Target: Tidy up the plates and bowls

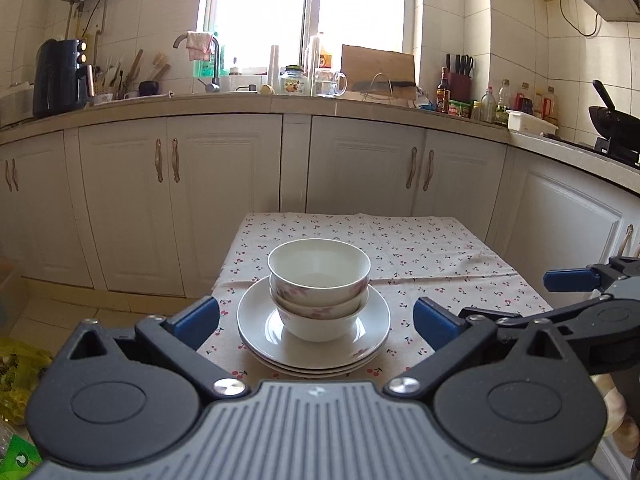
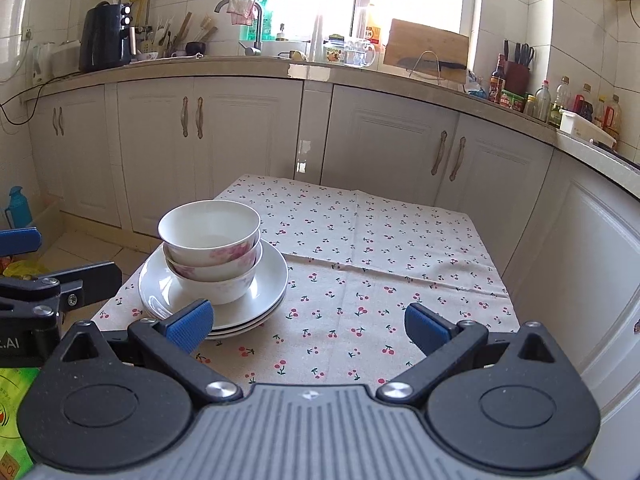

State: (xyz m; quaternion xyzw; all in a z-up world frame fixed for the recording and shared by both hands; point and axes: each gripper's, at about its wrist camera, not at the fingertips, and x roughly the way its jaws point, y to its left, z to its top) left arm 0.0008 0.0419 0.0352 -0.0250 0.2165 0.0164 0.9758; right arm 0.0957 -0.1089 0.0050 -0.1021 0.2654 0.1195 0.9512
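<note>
A: Starting from my left: the left tongs (image 1: 316,316) are spread wide and empty, and the stack sits straight ahead between their blue pads: three nested white porcelain bowls with pink flowers (image 1: 319,284) on a pile of white round plates (image 1: 314,340), all on the cherry-print tablecloth (image 1: 440,264).

B: And the right one?

A: The right tongs (image 2: 308,322) are also apart, holding nothing; the stack lies ahead and to their left, the plates just past the left pad, with bare cloth between the pads.

B: How would you handle it?

A: To my eye the stacking looks finished. If it needs shifting, I'd grip the plate pile low at opposite rims, lift level and slowly, since the bowls only rest there and could slide.

B: Any writing?

A: Only ".AI" on the left tool's body (image 2: 10,344). The counter bottles' labels are too small to read.
</note>
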